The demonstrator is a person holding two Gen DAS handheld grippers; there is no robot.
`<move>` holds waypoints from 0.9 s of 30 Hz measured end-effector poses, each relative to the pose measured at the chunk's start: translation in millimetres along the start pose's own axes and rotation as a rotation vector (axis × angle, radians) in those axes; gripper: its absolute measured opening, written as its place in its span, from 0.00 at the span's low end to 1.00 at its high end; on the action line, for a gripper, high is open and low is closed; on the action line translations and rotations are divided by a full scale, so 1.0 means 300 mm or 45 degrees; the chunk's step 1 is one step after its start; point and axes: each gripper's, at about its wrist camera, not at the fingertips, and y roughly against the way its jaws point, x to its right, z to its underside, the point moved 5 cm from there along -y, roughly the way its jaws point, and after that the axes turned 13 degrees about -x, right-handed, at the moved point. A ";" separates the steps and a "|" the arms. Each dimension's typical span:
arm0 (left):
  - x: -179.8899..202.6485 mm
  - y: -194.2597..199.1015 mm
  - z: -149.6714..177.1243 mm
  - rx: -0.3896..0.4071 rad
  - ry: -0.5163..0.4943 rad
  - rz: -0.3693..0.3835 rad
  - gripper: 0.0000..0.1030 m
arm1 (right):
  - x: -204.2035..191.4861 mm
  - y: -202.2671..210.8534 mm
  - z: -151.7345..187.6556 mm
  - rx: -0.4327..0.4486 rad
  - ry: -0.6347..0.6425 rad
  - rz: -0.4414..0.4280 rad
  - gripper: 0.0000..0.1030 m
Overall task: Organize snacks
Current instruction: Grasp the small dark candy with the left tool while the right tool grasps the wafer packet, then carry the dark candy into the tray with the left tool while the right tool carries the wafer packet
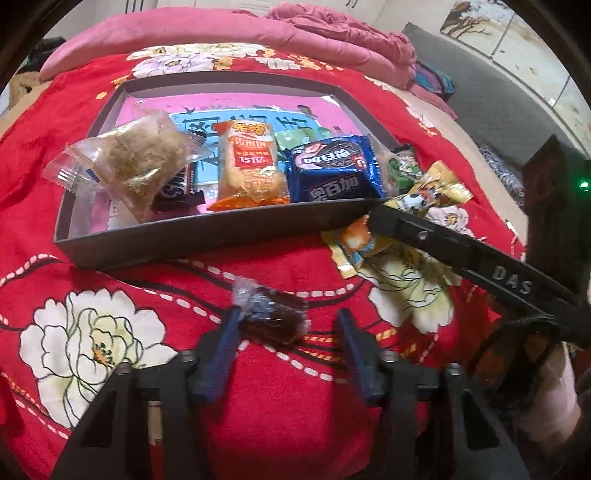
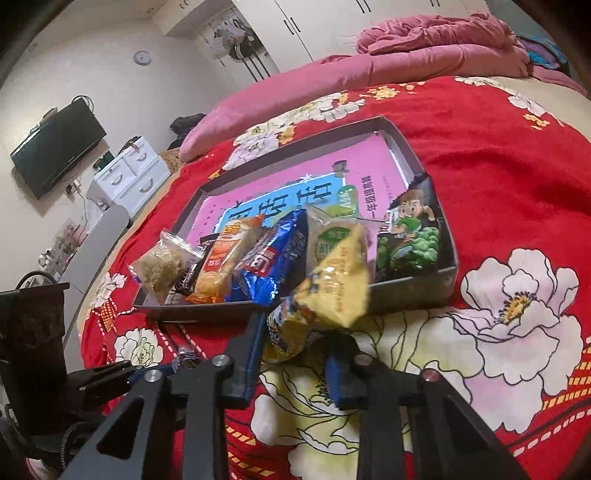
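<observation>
A shallow grey box [image 1: 207, 232] [image 2: 413, 284] on the red floral bedspread holds several snacks: a clear floss bag [image 1: 136, 158], an orange rice cracker [image 1: 247, 166], a blue Oreo pack [image 1: 332, 170] and a green pea bag [image 2: 410, 236]. My left gripper [image 1: 288, 321] is open around a small dark candy in clear wrap [image 1: 269, 314] on the bedspread. My right gripper [image 2: 295, 354] holds a yellow snack pack [image 2: 325, 295] just before the box's near wall; it also shows in the left wrist view [image 1: 424, 192].
A pink quilt [image 1: 221, 29] lies bunched behind the box. A TV [image 2: 55, 147] and a white drawer unit [image 2: 129, 177] stand left of the bed. A pink booklet [image 2: 295, 181] lines the box floor.
</observation>
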 end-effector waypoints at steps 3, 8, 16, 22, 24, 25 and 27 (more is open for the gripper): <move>-0.011 0.002 -0.007 0.001 0.012 0.018 0.35 | -0.007 0.015 0.000 0.012 0.009 -0.018 0.23; -0.002 0.021 -0.013 0.017 0.004 0.043 0.35 | -0.004 0.060 -0.004 0.045 -0.003 -0.054 0.22; 0.006 0.132 -0.062 0.184 0.035 0.101 0.34 | -0.012 0.144 -0.035 0.134 -0.012 -0.127 0.22; -0.044 0.152 -0.112 0.237 0.122 0.068 0.35 | -0.026 0.175 -0.073 0.186 -0.023 -0.167 0.22; -0.060 0.155 -0.129 0.249 0.140 0.043 0.35 | -0.031 0.178 -0.094 0.204 -0.032 -0.187 0.22; -0.067 0.153 -0.139 0.252 0.149 0.031 0.35 | -0.034 0.177 -0.104 0.209 -0.036 -0.190 0.22; -0.080 0.146 -0.153 0.252 0.163 0.016 0.35 | -0.041 0.169 -0.125 0.217 -0.045 -0.208 0.22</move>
